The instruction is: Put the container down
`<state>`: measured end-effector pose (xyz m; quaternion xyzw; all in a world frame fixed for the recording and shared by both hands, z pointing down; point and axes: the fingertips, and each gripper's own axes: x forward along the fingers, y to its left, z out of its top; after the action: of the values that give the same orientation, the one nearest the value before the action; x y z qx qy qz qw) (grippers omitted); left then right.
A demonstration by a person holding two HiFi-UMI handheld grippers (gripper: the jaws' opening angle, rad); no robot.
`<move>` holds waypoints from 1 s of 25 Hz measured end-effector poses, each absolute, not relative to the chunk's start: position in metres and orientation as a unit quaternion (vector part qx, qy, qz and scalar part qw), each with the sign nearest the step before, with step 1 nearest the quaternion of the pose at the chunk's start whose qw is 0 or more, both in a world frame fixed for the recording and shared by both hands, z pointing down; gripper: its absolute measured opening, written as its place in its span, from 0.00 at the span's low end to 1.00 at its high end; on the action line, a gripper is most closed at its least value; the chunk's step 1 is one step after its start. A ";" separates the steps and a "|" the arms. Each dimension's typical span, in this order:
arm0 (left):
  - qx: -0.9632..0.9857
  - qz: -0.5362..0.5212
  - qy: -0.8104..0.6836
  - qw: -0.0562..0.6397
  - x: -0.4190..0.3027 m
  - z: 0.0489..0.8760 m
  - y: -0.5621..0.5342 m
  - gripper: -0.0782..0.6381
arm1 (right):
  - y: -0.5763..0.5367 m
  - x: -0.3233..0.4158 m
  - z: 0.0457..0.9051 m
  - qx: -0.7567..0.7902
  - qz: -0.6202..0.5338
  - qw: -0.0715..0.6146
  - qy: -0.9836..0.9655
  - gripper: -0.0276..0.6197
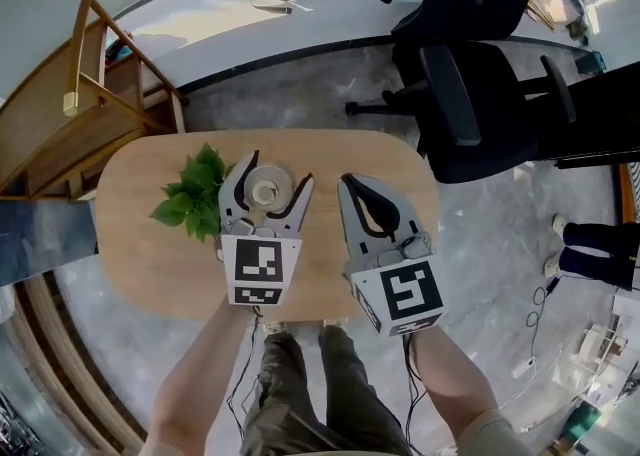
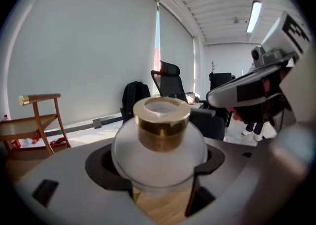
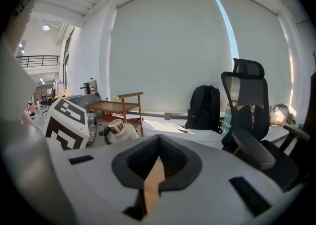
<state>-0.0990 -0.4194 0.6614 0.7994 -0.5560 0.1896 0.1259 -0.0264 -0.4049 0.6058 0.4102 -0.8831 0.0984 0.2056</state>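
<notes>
Left tool [image 1: 279, 170] is clamped on a frosted round container [image 1: 265, 187] with a gold neck, held over the middle of the wooden bench [image 1: 150, 264]; contact with the bench cannot be confirmed. A leafy plant [image 1: 193, 194] lies at the container's 9 o'clock. Right tool [image 1: 348, 184], at its 3 o'clock, has its jaws together, empty.

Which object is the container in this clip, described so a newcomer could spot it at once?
Start at the rounded wooden table in the middle of the head view, with a leafy green plant at its left side. Just right of the plant, the left claw is shut on the container. It is the only frosted white, round-bodied vessel with a gold collar.
</notes>
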 end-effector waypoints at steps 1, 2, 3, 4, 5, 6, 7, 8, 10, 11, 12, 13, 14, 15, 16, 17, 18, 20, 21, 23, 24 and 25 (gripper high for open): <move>0.798 0.190 -0.557 0.130 -0.099 0.675 -0.421 0.58 | -0.406 -0.028 0.619 0.408 0.101 0.208 -0.883 0.04; 0.797 0.192 -0.557 0.133 -0.099 0.689 -0.423 0.58 | -0.407 -0.030 0.632 0.406 0.106 0.211 -0.883 0.04; 0.794 0.198 -0.558 0.137 -0.100 0.704 -0.424 0.58 | -0.407 -0.031 0.645 0.403 0.112 0.212 -0.883 0.04; 0.790 0.206 -0.560 0.142 -0.102 0.719 -0.426 0.58 | -0.407 -0.032 0.657 0.400 0.118 0.213 -0.884 0.04; 0.783 0.214 -0.563 0.151 -0.105 0.735 -0.427 0.58 | -0.407 -0.034 0.668 0.397 0.120 0.214 -0.884 0.04; 0.777 0.220 -0.567 0.162 -0.108 0.750 -0.429 0.58 | -0.407 -0.035 0.679 0.395 0.118 0.218 -0.885 0.04; 0.773 0.222 -0.569 0.174 -0.110 0.764 -0.431 0.58 | -0.406 -0.037 0.690 0.393 0.115 0.222 -0.885 0.04; 0.771 0.223 -0.569 0.181 -0.111 0.776 -0.433 0.58 | -0.406 -0.038 0.701 0.392 0.113 0.227 -0.884 0.04; 0.770 0.230 -0.566 0.184 -0.111 0.798 -0.435 0.58 | -0.406 -0.040 0.722 0.392 0.112 0.232 -0.883 0.04; 0.770 0.235 -0.564 0.184 -0.110 0.808 -0.435 0.58 | -0.407 -0.041 0.732 0.393 0.112 0.234 -0.882 0.04; 0.771 0.238 -0.561 0.186 -0.109 0.818 -0.436 0.58 | -0.407 -0.041 0.741 0.394 0.113 0.236 -0.881 0.04; 0.771 0.240 -0.560 0.188 -0.109 0.827 -0.437 0.58 | -0.408 -0.041 0.750 0.395 0.116 0.237 -0.880 0.04; 0.770 0.241 -0.559 0.191 -0.109 0.836 -0.437 0.58 | -0.409 -0.041 0.759 0.396 0.122 0.237 -0.879 0.04; 0.769 0.243 -0.558 0.194 -0.109 0.843 -0.437 0.58 | -0.410 -0.040 0.768 0.398 0.129 0.236 -0.877 0.04; 0.768 0.244 -0.558 0.196 -0.109 0.850 -0.437 0.58 | -0.410 -0.039 0.775 0.400 0.135 0.236 -0.875 0.04; 0.767 0.246 -0.559 0.197 -0.109 0.857 -0.437 0.58 | -0.411 -0.038 0.782 0.402 0.141 0.236 -0.873 0.04; 0.766 0.248 -0.559 0.197 -0.109 0.864 -0.436 0.58 | -0.412 -0.036 0.789 0.404 0.147 0.237 -0.871 0.04; 0.762 0.252 -0.563 0.196 -0.109 0.878 -0.436 0.58 | -0.413 -0.032 0.803 0.408 0.155 0.239 -0.868 0.04; 0.761 0.249 -0.566 0.196 -0.109 0.883 -0.437 0.58 | -0.414 -0.030 0.809 0.409 0.157 0.240 -0.866 0.04; 0.762 0.236 -0.573 0.189 -0.109 0.887 -0.440 0.58 | -0.414 -0.027 0.820 0.413 0.161 0.243 -0.863 0.04; 0.762 0.234 -0.576 0.182 -0.109 0.889 -0.442 0.58 | -0.413 -0.025 0.824 0.415 0.164 0.245 -0.861 0.04; 0.762 0.236 -0.576 0.176 -0.108 0.891 -0.444 0.58 | -0.413 -0.024 0.827 0.416 0.168 0.245 -0.859 0.04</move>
<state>-0.1076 -0.4439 0.8912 0.7624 -0.5761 0.2362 0.1761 -0.0239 -0.4131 0.8274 0.4161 -0.8594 0.1680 0.2451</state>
